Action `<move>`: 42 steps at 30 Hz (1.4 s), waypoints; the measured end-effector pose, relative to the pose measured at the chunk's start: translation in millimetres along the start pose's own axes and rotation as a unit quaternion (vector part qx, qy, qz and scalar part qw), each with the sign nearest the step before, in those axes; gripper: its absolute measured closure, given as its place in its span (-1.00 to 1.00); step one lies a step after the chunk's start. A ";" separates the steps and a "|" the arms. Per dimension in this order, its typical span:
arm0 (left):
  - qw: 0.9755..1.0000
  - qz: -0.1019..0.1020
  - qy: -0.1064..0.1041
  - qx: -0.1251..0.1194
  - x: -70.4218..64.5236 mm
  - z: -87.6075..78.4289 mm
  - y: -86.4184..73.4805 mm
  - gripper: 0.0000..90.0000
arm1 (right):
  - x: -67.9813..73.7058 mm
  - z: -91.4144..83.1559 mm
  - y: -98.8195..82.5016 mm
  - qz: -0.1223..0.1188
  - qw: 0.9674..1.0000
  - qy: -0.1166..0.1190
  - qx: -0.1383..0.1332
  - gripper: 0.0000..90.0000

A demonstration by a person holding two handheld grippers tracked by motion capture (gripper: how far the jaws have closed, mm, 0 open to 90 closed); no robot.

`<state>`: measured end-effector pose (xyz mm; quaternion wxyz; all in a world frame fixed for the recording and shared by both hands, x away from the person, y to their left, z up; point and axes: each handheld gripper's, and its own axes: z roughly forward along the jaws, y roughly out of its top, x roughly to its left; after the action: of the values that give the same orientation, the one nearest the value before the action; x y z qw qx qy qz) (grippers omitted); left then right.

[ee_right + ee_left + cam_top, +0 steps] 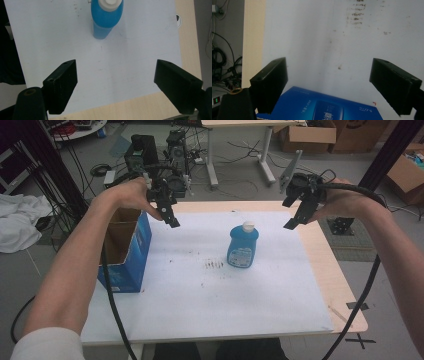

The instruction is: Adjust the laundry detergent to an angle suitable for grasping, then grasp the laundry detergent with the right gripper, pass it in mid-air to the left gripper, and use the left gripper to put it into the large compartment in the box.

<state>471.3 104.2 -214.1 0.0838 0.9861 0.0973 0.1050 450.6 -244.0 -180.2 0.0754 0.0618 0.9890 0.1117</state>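
A blue bottle (243, 246) with a white cap stands upright on the white sheet (200, 290) near the table's middle. Seen from the right gripper view, the bottle (106, 18) is ahead of the jaws and apart from them. My right gripper (294, 218) hangs in the air right of the bottle, open and holding nothing (115, 85). My left gripper (169, 215) hovers at the far left over the inner edge of an open blue cardboard box (125, 251), also open and empty (329, 85). The box's blue side (322, 107) shows below its jaws.
The light wooden table (330, 270) sticks out beyond the sheet at the right and far edge. Dark smudges (214, 265) mark the sheet left of the bottle. Cables, equipment and cardboard boxes (305, 137) stand on the floor behind the table.
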 end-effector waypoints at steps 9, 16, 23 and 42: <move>1.000 -0.006 -0.001 -0.002 -0.5 -0.9 -3.9 -0.65 | -3.5 7.5 -2.3 0.006 1.000 -0.002 0.009 -0.61; 1.000 -0.007 -0.009 0.008 -0.7 -1.7 -2.5 -0.65 | -6.3 8.4 -3.1 0.008 1.000 -0.001 0.010 -0.60; 1.000 -0.008 -0.012 0.013 -4.2 -7.9 2.3 -0.65 | -4.1 9.9 -6.3 0.009 1.000 -0.002 0.006 -0.60; 1.000 -0.008 -0.005 0.007 -11.8 -11.3 9.7 -0.65 | 6.5 7.8 -19.3 0.023 1.000 -0.004 -0.009 -0.60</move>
<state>459.1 94.0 -203.7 0.0784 0.9864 0.1053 0.0986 443.5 -260.1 -193.0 0.0777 0.0846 0.9859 0.1216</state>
